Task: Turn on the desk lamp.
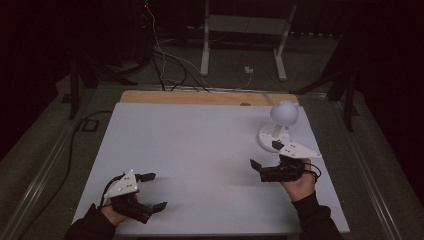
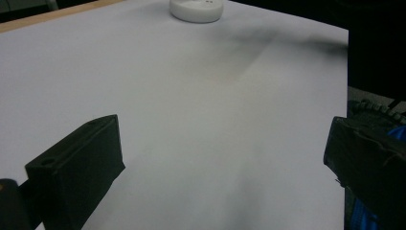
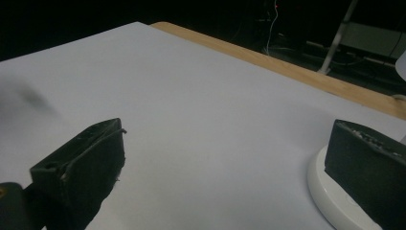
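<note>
Both jaws of my left gripper (image 1: 148,191) stood wide apart over bare sheet (image 1: 200,150), holding nothing; my right gripper (image 1: 264,156) likewise gaped, empty, just beside the lamp (image 1: 280,125) at the far right of the table; its one jaw overlapped the lamp base (image 3: 335,206) in the right gripper view. Judged step: approach, nothing grasped yet; next move calls for closing the right jaws on base or stem. Lamp's globe was cut off in both gripper views; dim light hid whether jaw and base touched.
</note>
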Motion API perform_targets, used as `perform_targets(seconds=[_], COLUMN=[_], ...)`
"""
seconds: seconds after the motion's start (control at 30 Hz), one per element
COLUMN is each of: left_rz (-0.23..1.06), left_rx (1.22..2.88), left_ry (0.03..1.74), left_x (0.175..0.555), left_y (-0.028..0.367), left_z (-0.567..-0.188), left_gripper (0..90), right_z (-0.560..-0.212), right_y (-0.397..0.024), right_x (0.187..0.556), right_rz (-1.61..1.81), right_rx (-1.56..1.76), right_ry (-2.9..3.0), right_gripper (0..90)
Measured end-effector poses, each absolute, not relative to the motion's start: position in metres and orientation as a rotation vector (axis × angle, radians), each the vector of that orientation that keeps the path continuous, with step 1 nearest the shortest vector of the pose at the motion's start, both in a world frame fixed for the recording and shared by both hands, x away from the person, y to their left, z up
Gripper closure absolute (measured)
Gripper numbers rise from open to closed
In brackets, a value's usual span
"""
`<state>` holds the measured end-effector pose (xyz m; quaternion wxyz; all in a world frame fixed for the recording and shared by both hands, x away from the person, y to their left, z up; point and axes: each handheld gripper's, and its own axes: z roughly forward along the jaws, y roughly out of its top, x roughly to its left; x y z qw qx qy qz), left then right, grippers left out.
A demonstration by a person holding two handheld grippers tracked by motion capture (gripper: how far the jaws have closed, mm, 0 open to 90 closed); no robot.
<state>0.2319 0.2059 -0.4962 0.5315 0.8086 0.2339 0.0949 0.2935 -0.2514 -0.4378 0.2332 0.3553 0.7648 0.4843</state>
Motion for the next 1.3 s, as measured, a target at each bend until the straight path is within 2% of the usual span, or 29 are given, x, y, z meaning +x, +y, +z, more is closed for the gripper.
perform_targets(seconds=[0.5,0.93,1.3], left_rz=[0.228,0.226,0.227], left_rx=[1.93,1.931,1.934], left_ry=[0.56,0.56,0.559], left_x=[0.232,0.232,0.232], left_y=[0.206,0.206,0.206], left_z=[-0.496,-0.496,-0.496], left_gripper=[0.3,0.3,0.3], right_z=[-0.45,-0.456,-0.462], right_y=[-0.266,-0.27,-0.266], right_x=[0.338,0.357,0.36], right_rz=[1.28,1.243,1.2], right_rx=[1.106,1.242,1.311], right_ry=[1.992,1.865,1.803], right_gripper=[0.0,0.0,0.0])
